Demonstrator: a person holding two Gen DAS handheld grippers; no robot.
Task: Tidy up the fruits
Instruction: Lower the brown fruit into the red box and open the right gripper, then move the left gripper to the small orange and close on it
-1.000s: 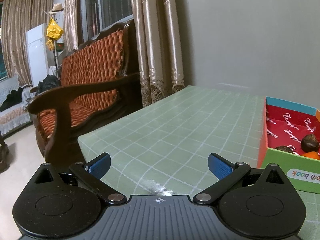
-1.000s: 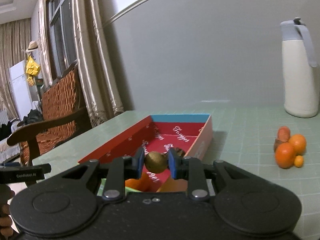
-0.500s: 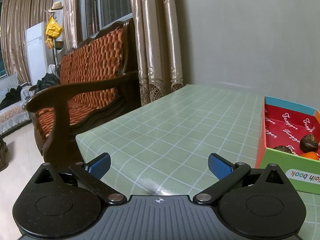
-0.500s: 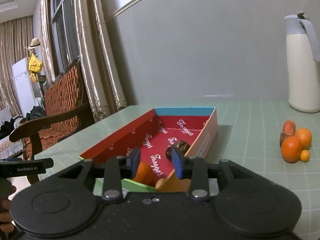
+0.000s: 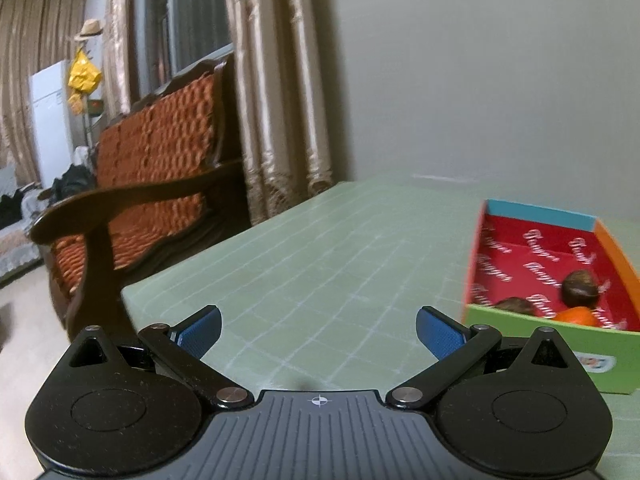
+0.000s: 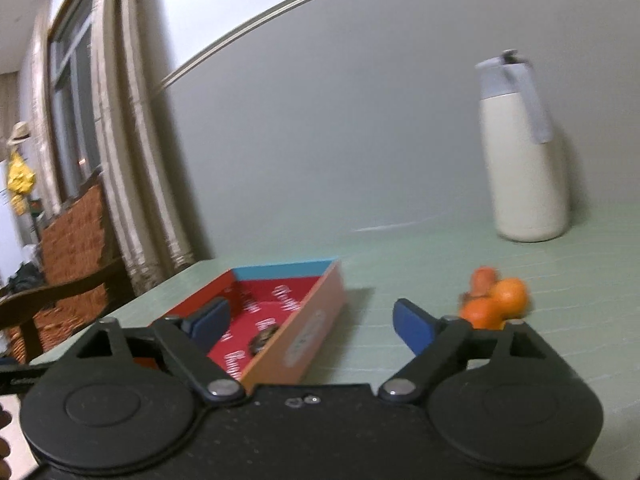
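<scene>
Both jaws spread wide, bare table (image 5: 320, 248) left of box (image 5: 532, 216)

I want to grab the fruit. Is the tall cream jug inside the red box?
No, the tall cream jug stands on the green checked table near the wall, well apart from the red cardboard box.

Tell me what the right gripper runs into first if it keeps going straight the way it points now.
Probably bare green table. The right gripper, fingers wide apart and empty, aims between the box on its left and the loose oranges on its right; depth is unclear, so the box's corner might catch.
</scene>
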